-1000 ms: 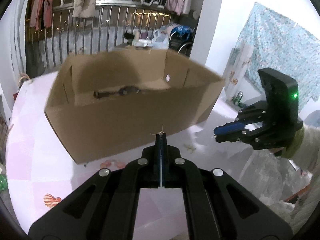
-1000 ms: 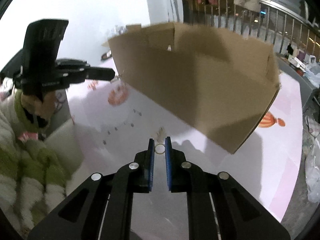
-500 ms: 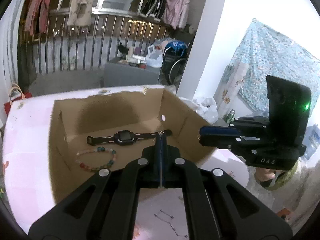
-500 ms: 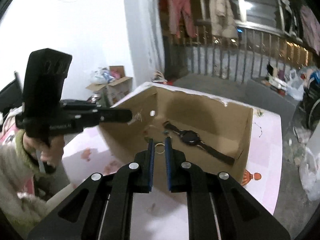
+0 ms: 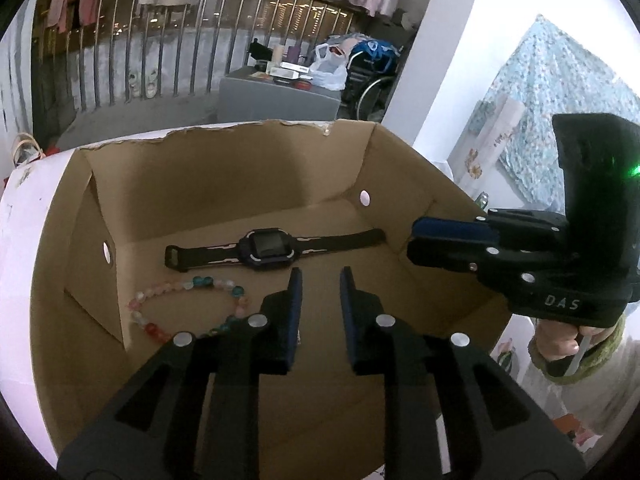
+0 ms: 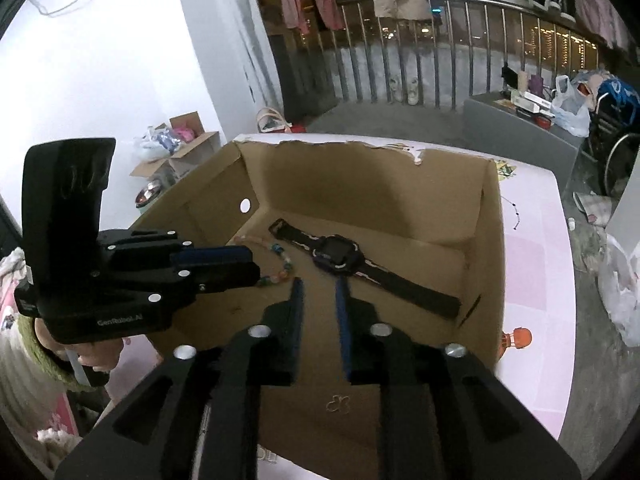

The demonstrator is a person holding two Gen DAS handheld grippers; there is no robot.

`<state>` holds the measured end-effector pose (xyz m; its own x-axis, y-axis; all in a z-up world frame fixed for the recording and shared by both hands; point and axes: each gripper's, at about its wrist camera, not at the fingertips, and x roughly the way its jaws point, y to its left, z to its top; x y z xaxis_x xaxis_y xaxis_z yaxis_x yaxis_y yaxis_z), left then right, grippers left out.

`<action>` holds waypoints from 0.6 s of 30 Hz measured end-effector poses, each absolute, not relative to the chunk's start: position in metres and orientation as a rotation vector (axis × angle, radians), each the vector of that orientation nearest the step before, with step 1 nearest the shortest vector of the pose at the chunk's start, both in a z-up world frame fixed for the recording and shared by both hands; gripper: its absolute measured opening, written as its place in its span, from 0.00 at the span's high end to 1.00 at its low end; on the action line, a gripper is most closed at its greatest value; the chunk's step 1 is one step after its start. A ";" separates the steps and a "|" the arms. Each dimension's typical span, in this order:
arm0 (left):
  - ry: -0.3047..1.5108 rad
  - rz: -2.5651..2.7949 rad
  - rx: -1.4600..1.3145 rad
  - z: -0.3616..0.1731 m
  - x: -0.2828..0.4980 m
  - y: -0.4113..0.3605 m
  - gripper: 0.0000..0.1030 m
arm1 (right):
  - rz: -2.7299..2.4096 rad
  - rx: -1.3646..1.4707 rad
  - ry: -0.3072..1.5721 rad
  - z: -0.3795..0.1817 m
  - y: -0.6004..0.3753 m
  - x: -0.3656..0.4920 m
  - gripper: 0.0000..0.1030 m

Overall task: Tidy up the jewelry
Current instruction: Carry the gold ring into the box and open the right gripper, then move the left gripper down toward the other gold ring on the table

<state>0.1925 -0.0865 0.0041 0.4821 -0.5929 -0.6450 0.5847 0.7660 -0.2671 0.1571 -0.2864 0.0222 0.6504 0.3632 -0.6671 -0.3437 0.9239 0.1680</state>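
Both pairs of jaws have just been opening, and nothing is seen between either pair. The left gripper (image 5: 319, 280) and the right gripper (image 6: 319, 284) are held parted over the open cardboard box (image 5: 60, 280), which stands on the pink tabletop (image 6: 532, 280).

On the box floor, just below the right jaws, a small gold ring-like piece (image 6: 338, 403) is seen; its exact form cannot be told. Farther in lie a black watch (image 5: 266, 246) laid flat with its strap stretched out, and beside it a bead bracelet (image 5: 192, 304) in a loose loop.

The small piece is judged very light, thin and slippery, best pinched across its rim. The bracelet is expected to sag and is best taken across a few beads; the watch by its stiff case.
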 end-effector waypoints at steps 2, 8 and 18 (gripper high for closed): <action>0.784 -0.706 -0.026 0.005 0.191 -0.082 0.82 | 0.401 0.030 0.752 0.024 -0.288 0.154 0.76; 0.701 -0.695 -0.033 0.024 0.164 -0.066 0.82 | 0.412 0.054 0.664 0.042 -0.297 0.126 0.75; 0.618 -0.749 -0.031 0.037 0.080 -0.026 0.76 | 0.411 0.040 0.595 0.047 -0.312 0.036 0.75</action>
<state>0.0797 -0.0264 0.0368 0.5647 -0.6453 -0.5144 0.6277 0.7406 -0.2399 0.0359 -0.3124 0.0472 0.7498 0.3877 -0.5361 -0.3652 0.9182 0.1533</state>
